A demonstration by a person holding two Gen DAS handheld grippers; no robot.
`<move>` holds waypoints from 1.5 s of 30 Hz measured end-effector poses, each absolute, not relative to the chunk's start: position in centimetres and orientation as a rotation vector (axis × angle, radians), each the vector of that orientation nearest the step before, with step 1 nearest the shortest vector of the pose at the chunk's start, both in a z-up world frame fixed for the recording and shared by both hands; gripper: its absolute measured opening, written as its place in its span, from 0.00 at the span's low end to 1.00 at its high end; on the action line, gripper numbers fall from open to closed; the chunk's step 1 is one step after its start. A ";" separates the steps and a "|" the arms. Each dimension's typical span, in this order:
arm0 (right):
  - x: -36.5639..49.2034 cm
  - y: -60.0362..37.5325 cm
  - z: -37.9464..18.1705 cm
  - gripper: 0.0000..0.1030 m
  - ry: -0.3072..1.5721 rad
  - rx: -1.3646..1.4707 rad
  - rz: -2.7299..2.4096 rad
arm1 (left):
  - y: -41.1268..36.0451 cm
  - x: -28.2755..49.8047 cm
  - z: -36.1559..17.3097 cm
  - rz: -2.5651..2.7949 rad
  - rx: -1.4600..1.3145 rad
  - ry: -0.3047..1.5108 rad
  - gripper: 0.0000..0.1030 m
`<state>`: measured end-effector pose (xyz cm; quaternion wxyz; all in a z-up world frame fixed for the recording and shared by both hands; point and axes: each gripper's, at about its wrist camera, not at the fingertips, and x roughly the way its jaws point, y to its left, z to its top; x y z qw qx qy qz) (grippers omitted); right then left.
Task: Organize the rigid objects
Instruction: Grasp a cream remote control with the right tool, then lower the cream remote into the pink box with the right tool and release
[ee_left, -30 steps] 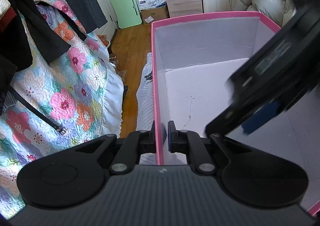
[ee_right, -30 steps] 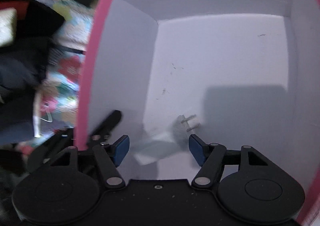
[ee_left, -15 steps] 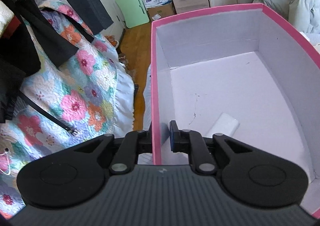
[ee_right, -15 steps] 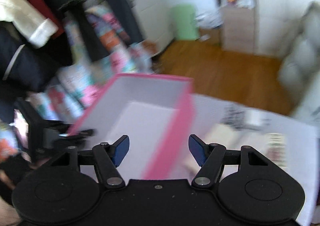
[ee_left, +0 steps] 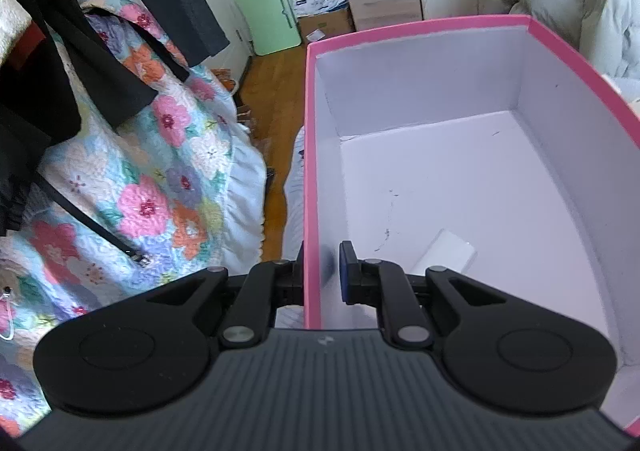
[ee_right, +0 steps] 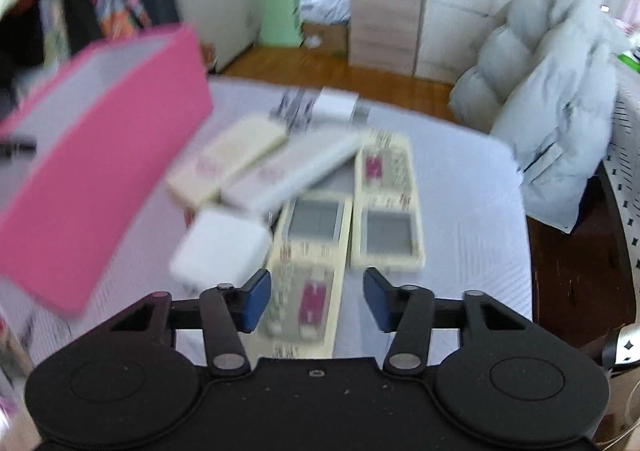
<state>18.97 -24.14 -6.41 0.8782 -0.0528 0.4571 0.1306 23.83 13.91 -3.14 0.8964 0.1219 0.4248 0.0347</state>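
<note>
- Left wrist view showed the left gripper clamped on the left wall of the pink cardboard box, likely steadying it; 1 white charger block lay inside near that wall.
- The right gripper, jaws half-open, just closing, empty, hovered over the cream remote controls on the bed's near edge, likely picking next.
</note>
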 end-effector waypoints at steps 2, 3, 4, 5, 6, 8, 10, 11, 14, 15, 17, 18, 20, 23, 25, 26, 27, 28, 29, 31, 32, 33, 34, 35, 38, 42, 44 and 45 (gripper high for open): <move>19.1 -23.4 -6.8 0.54 0.959 -0.142 0.311 | 14.1 23.9 -3.2 0.070 0.245 0.880 0.11; 19.1 -23.2 -6.8 0.54 0.961 -0.151 0.322 | 14.0 23.9 -3.2 0.072 0.254 0.880 0.11; 19.4 -23.1 -7.0 0.55 0.962 -0.155 0.326 | 13.9 23.9 -3.2 0.074 0.262 0.880 0.11; 19.4 -22.8 -7.2 0.57 0.965 -0.158 0.321 | 13.9 23.9 -3.3 0.077 0.266 0.879 0.11; 19.9 -22.7 -7.4 0.58 0.969 -0.163 0.315 | 13.8 23.9 -3.3 0.079 0.268 0.877 0.11; 19.9 -22.6 -7.7 0.61 0.974 -0.172 0.312 | 13.8 23.9 -3.3 0.079 0.272 0.877 0.11; 20.4 -22.5 -8.1 0.61 0.976 -0.172 0.299 | 13.7 23.9 -3.3 0.076 0.268 0.877 0.11; 20.7 -22.6 -8.4 0.61 0.983 -0.167 0.297 | 13.6 23.8 -3.4 0.069 0.276 0.876 0.11; 19.9 -22.5 -8.3 0.60 0.986 -0.157 0.275 | 13.3 23.6 -3.4 0.079 0.284 0.878 0.11; 19.6 -22.3 -8.2 0.60 0.992 -0.163 0.270 | 13.3 23.6 -3.4 0.077 0.286 0.878 0.11; 19.2 -22.2 -8.2 0.60 1.016 -0.161 0.265 | 13.4 23.5 -3.3 0.070 0.271 0.876 0.11; 19.0 -22.3 -8.2 0.60 1.028 -0.150 0.264 | 13.5 23.5 -3.3 0.067 0.263 0.875 0.11; 19.1 -22.6 -8.3 0.61 1.047 -0.122 0.261 | 13.6 23.5 -3.2 0.067 0.259 0.875 0.11; 19.9 -22.7 -8.6 0.64 1.037 -0.097 0.252 | 13.7 23.6 -3.2 0.068 0.261 0.875 0.11; 20.5 -22.8 -8.7 0.65 1.012 -0.087 0.251 | 13.6 23.6 -3.3 0.070 0.268 0.877 0.11; 20.6 -22.9 -8.8 0.62 0.998 -0.080 0.246 | 13.6 23.7 -3.3 0.072 0.267 0.878 0.11; 20.6 -22.9 -8.8 0.59 0.985 -0.071 0.238 | 13.6 23.7 -3.2 0.071 0.263 0.879 0.11; 20.4 -22.9 -8.8 0.59 0.978 -0.063 0.226 | 13.6 23.6 -3.2 0.071 0.263 0.879 0.11; 20.0 -22.7 -8.8 0.59 0.967 -0.073 0.216 | 13.6 23.6 -3.2 0.073 0.268 0.879 0.11; 19.2 -22.3 -8.5 0.58 0.933 -0.105 0.203 | 13.7 23.7 -3.2 0.071 0.274 0.879 0.11; 18.8 -22.2 -8.1 0.58 0.914 -0.112 0.194 | 13.7 23.7 -3.2 0.066 0.275 0.879 0.11; 18.5 -22.2 -7.7 0.58 0.893 -0.113 0.183 | 13.6 23.7 -3.2 0.067 0.274 0.879 0.11; 18.2 -22.2 -7.2 0.58 0.875 -0.115 0.173 | 13.6 23.7 -3.2 0.072 0.276 0.879 0.11; 18.0 -22.3 -6.8 0.58 0.861 -0.116 0.165 | 13.6 23.7 -3.2 0.077 0.279 0.878 0.11; 17.4 -22.6 -5.2 0.58 0.825 -0.106 0.154 | 13.6 23.8 -3.2 0.078 0.270 0.877 0.11; 16.9 -21.9 -2.6 0.57 0.760 -0.131 0.174 | 13.6 23.8 -3.2 0.078 0.262 0.877 0.11; 16.6 -21.1 -1.3 0.57 0.724 -0.156 0.196 | 13.7 23.8 -3.2 0.076 0.267 0.875 0.11; 16.4 -20.7 -0.5 0.57 0.701 -0.165 0.206 | 13.7 23.8 -3.2 0.074 0.271 0.873 0.11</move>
